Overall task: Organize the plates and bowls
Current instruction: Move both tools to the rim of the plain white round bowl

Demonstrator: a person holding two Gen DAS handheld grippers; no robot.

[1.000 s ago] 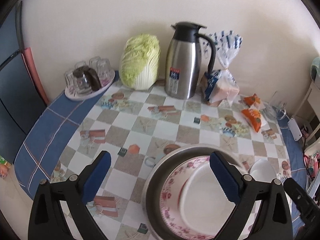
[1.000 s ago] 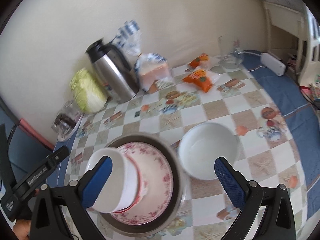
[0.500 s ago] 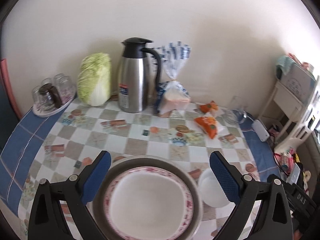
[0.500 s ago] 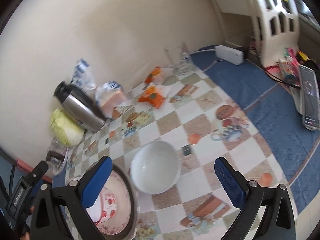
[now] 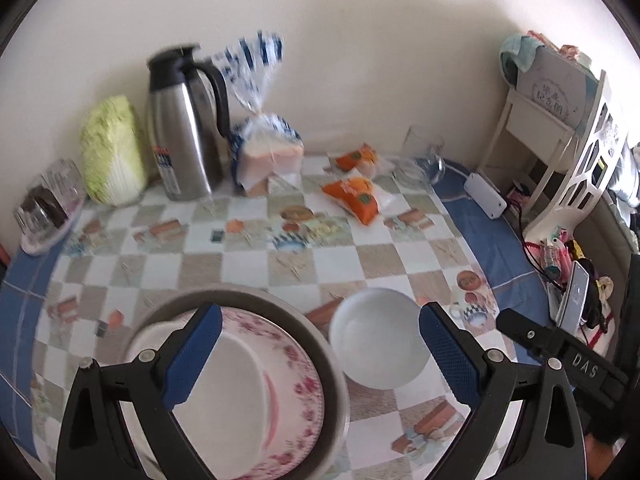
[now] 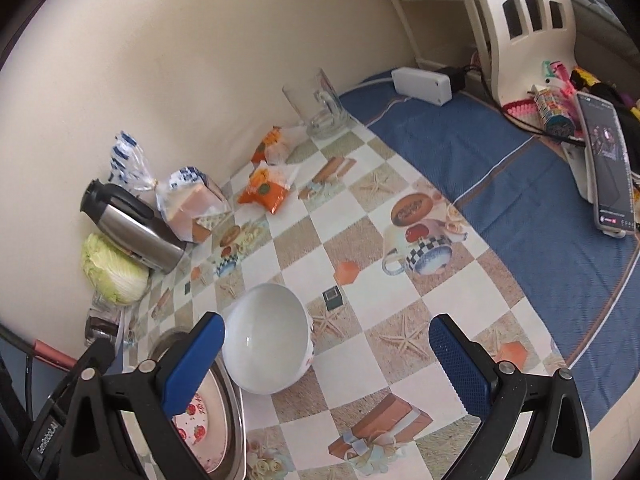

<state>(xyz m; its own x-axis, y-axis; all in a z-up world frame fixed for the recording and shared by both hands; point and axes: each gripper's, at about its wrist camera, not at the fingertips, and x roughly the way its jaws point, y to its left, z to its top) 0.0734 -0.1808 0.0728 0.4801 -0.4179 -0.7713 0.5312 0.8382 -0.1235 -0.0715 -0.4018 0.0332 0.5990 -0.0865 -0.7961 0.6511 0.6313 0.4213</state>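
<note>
The white bowl [image 6: 266, 344] sits just beside the metal basin [image 5: 328, 364], with bare desk [image 6: 400, 304] to its right. Both grippers' jaws gape wide, holding nothing; the right gripper [image 5: 576, 356] reads "DAS".

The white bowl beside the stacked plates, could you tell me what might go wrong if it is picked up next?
1. The white bowl sits close against the metal basin, so a finger of the open right hand-held gripper may knock the rim.
2. Its smooth, curved wall could slip between the pads.
3. The left hand-held gripper hovers nearby and may collide.
</note>
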